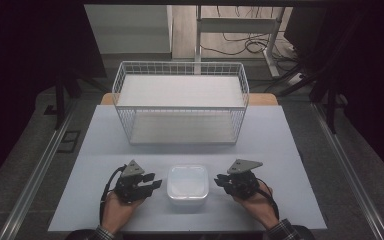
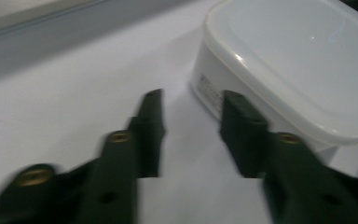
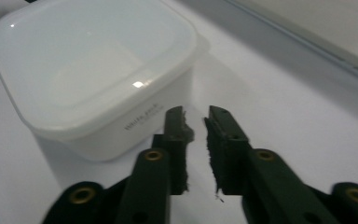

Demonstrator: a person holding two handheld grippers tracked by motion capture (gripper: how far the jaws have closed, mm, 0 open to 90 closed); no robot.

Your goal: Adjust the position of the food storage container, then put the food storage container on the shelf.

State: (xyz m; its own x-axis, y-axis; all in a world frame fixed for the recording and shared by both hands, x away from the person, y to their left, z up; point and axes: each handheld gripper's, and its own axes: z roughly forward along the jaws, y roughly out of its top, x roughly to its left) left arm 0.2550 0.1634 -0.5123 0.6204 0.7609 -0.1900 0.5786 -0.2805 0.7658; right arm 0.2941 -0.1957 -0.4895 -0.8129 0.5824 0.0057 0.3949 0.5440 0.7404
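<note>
Lidded white tub [image 1: 187, 185], contents unseen; wire basket [image 1: 180, 102] behind; left gripper [image 1: 152, 184], right gripper [image 1: 220, 179] parted, holding nothing

I see a pale table [image 1: 105, 130] at frame centre on grey floor [image 1: 25, 165]. Top centre stand a white desk frame [image 1: 240, 25] and tangled cables [image 1: 245, 45]. Both upper corners are dark.
</note>
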